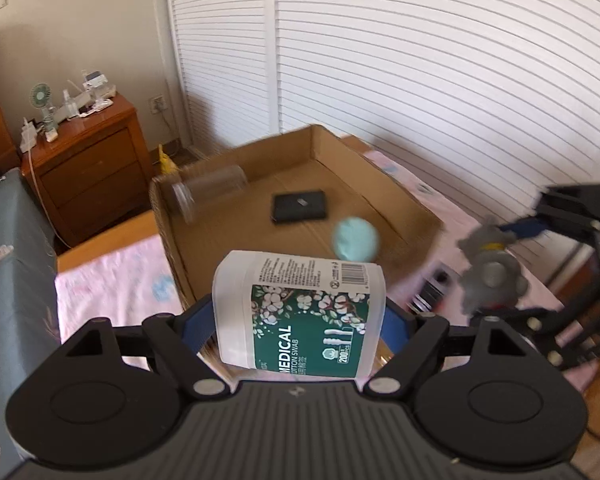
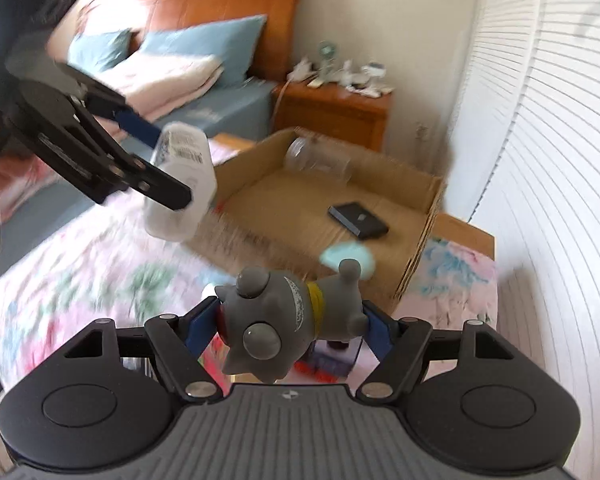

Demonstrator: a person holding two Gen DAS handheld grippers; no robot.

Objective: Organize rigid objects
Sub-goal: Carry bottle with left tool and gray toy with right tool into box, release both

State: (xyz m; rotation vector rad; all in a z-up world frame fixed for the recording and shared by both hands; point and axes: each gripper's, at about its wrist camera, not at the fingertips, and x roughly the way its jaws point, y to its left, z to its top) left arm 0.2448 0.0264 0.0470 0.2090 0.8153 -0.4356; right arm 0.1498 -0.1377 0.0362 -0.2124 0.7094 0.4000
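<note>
The left gripper (image 1: 300, 320) has its jaws closed on a white cotton swab tub (image 1: 300, 312) with a green flowered label, blue pads pressing both sides, and holds it in the air. The right gripper (image 2: 290, 326) clamps a grey knobbed toy (image 2: 288, 316) with a yellow band, also lifted off the surface. Just beyond both sits an open cardboard box (image 1: 380, 176) on a flowered pink cloth (image 2: 80, 272). Inside the box lie a clear plastic jar (image 1: 208, 190) on its side near the far wall, a flat black case (image 1: 300, 208) in the middle, and a pale blue ball (image 1: 355, 239) near the front edge. A wooden nightstand (image 1: 88, 160) stands farther off, beside white slatted doors (image 1: 420, 60).
</note>
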